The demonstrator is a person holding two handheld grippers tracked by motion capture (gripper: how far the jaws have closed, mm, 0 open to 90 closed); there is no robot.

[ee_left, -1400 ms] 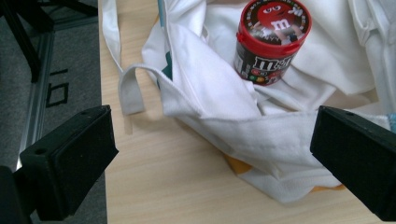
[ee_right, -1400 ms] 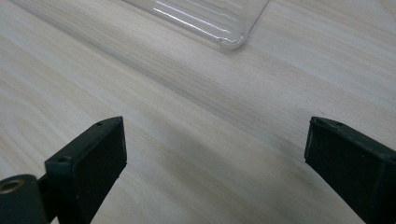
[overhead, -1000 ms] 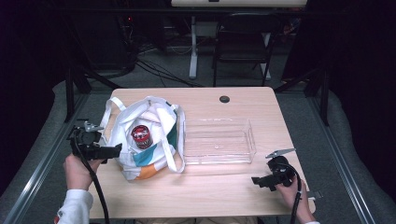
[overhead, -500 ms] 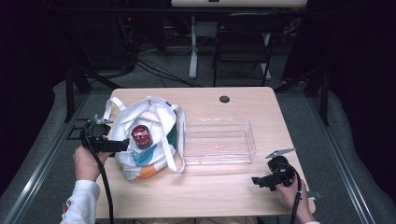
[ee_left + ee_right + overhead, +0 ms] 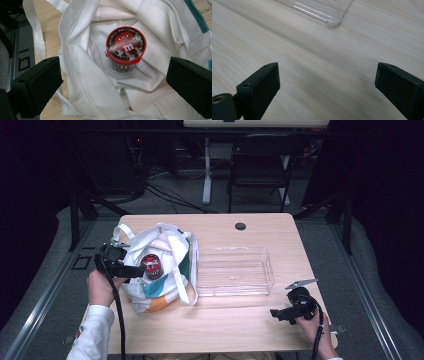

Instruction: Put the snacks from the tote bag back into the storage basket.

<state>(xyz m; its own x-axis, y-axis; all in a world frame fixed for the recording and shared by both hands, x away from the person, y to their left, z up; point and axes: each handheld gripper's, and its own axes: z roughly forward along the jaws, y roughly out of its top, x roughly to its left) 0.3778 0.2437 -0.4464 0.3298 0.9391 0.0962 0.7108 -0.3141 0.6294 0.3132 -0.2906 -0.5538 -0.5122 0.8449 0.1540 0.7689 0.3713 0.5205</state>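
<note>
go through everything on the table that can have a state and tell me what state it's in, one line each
Tote bag: open, slumped on the table.
Candy tub: upright inside the bag, red lid shut.
Clear tray: empty, right way up.
Left gripper: open, above the bag's mouth.
Right gripper: open, holding nothing, over bare table.

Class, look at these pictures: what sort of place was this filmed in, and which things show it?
Probably a lab or studio set up for recording, not a home: a bare wooden table on grey carpet, dark surroundings, loose cables on the floor behind, and a folding chair.
</note>
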